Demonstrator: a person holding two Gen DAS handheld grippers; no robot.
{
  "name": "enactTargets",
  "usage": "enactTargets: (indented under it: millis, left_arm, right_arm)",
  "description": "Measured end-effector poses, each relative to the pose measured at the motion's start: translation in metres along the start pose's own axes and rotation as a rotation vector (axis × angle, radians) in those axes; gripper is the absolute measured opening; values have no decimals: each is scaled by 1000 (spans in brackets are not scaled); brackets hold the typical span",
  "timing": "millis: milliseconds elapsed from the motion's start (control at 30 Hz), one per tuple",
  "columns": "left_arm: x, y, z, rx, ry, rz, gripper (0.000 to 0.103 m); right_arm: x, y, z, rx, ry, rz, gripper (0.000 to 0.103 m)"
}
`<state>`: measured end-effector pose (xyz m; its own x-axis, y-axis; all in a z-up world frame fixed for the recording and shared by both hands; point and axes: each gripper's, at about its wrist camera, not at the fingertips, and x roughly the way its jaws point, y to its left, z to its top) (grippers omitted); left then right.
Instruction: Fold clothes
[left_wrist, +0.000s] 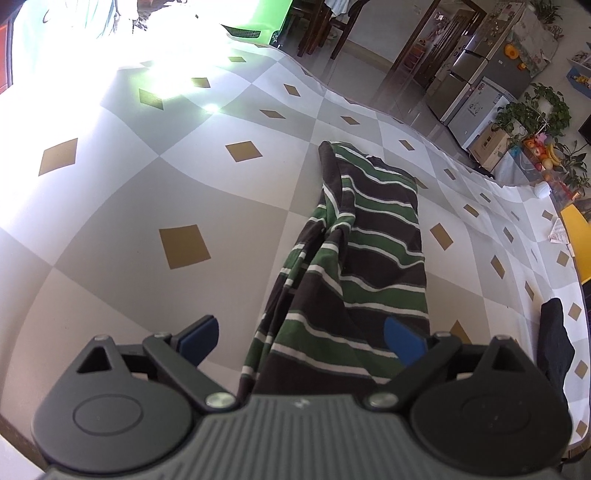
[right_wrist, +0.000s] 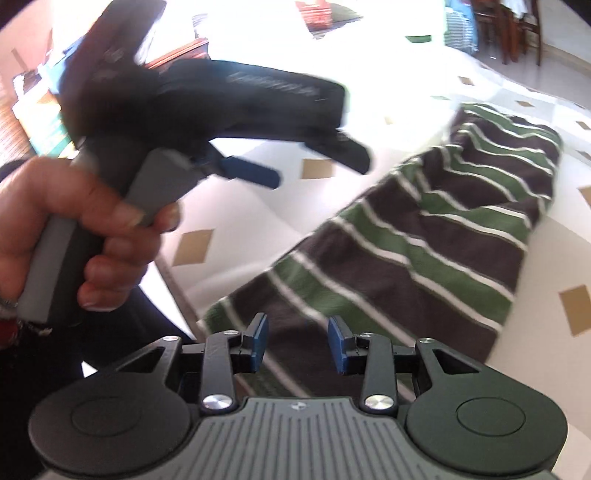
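Lying on the table: a striped garment (left_wrist: 373, 258) in dark brown, green and white, folded into a long narrow band, ran from the lower centre of the left wrist frame up toward its middle.
Same garment, right wrist view: the band (right_wrist: 424, 236) stretched from the lower centre to the upper right of the frame, its near end just ahead of the blue pads.
Surface: a tablecloth (left_wrist: 122, 206) of grey and white diamonds with small tan squares covered the table in both views.
Left gripper (left_wrist: 301, 341): spread wide at the bottom of its own frame, nothing pinched; 1 blue pad (left_wrist: 199, 339) stood over bare cloth at the left, the other over the garment's right half.
Left gripper, seen from the right: blurred, it (right_wrist: 317, 162) hung in the upper left of the frame, held by a hand (right_wrist: 85, 229) wrapped around the grey handle.
Right gripper (right_wrist: 298, 345): parted with a clear gap between its 2 pads, gripping nothing; striped fabric showed through the gap.
Contact: whether either tool's pads touched the fabric could not be told.
Also on the table: a dark garment (left_wrist: 556, 339) lay at the lower right edge of the left wrist frame, apart from the striped one.
Background: a refrigerator (left_wrist: 476, 74) and potted plants (left_wrist: 535, 110) stood in the upper right of the left wrist frame.
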<state>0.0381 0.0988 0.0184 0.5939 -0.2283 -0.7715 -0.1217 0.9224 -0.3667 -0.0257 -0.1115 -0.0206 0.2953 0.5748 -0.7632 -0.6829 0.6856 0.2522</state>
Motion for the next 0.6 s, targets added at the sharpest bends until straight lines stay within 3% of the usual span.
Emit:
enactTargets:
  millis: [233, 433, 600]
  left_arm:
    - [9, -15, -3, 36, 27, -49, 97]
    - [21, -29, -11, 74, 68, -78, 97]
    - [31, -34, -18, 88, 102, -85, 97]
  right_arm:
    - [-10, -64, 2, 266, -73, -220, 37]
    - [-20, -84, -1, 338, -84, -279, 40]
    - [-8, -93, -1, 373, -90, -266, 41]
